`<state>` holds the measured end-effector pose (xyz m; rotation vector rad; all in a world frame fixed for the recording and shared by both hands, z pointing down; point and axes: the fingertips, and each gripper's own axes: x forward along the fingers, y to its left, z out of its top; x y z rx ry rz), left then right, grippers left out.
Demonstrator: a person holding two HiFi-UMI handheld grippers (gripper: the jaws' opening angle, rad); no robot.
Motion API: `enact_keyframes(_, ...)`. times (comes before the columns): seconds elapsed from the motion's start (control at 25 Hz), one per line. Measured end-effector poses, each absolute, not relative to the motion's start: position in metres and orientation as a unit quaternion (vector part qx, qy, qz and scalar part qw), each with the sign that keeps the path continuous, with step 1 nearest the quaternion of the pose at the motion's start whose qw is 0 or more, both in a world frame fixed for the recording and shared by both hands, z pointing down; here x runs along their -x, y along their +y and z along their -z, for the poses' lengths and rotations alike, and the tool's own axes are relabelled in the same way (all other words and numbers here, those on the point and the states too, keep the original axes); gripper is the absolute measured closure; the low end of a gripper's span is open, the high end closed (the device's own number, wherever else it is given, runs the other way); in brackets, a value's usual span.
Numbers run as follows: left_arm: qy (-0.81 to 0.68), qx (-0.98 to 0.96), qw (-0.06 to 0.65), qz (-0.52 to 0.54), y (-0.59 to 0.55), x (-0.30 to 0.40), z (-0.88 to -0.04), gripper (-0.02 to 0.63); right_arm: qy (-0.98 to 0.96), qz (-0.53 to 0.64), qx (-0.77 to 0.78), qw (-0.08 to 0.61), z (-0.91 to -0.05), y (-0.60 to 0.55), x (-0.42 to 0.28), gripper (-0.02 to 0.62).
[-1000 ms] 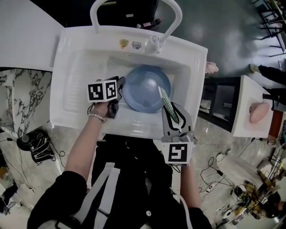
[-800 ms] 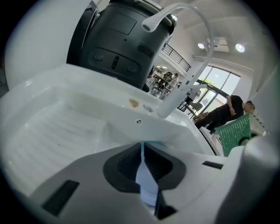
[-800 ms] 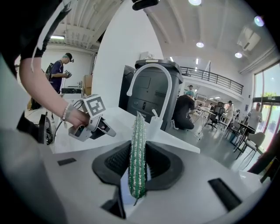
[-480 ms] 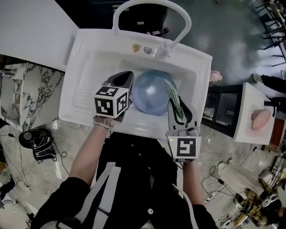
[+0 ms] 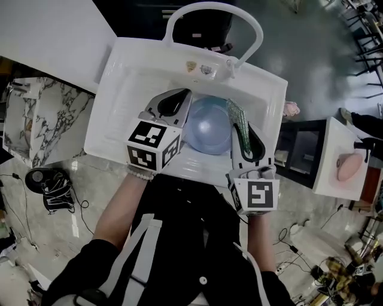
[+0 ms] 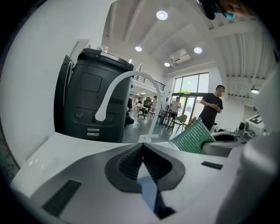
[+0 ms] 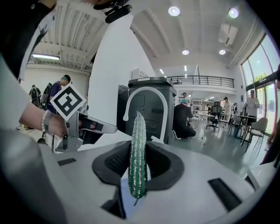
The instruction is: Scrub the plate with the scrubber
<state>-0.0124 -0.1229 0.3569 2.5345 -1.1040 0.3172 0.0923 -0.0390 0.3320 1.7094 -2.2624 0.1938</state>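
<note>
A blue plate (image 5: 208,127) lies in the white sink (image 5: 119,89). My left gripper (image 5: 172,103) hovers over the plate's left edge, raised toward the camera and hiding that rim. In the left gripper view its pads (image 6: 142,146) meet in one line with nothing between them. My right gripper (image 5: 244,142) is shut on a green scrubber (image 5: 238,122), which stands on edge along the plate's right rim. The right gripper (image 7: 138,151) pinches the scrubber (image 7: 138,148) upright between its pads. From the left gripper view the scrubber (image 6: 192,138) shows at the right.
A white arched faucet (image 5: 212,12) curves over the sink's back rim, with a black bin (image 6: 92,100) behind it. Marble counter (image 5: 36,113) lies to the left and a white table (image 5: 338,149) to the right. People stand in the hall behind.
My left gripper has lifted from beside the plate's left rim and its jaws have gone from open to shut. The right gripper still holds the scrubber by the plate's right side.
</note>
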Motion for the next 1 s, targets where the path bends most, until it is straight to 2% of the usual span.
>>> enact_keyframes(0.52, -0.385, -0.914, 0.092, -0.094, -0.102, 0.013, -0.307, 0.606, -0.801, -0.058, -0.585, 0.116, -0.313, -0.049, -0.084, 0.500)
enact_keyframes(1.0, -0.386, -0.914, 0.096, -0.083, -0.100, 0.011, -0.302, 0.606, -0.808, -0.054, -0.575, 0.120, -0.311, -0.051, -0.081, 0.500)
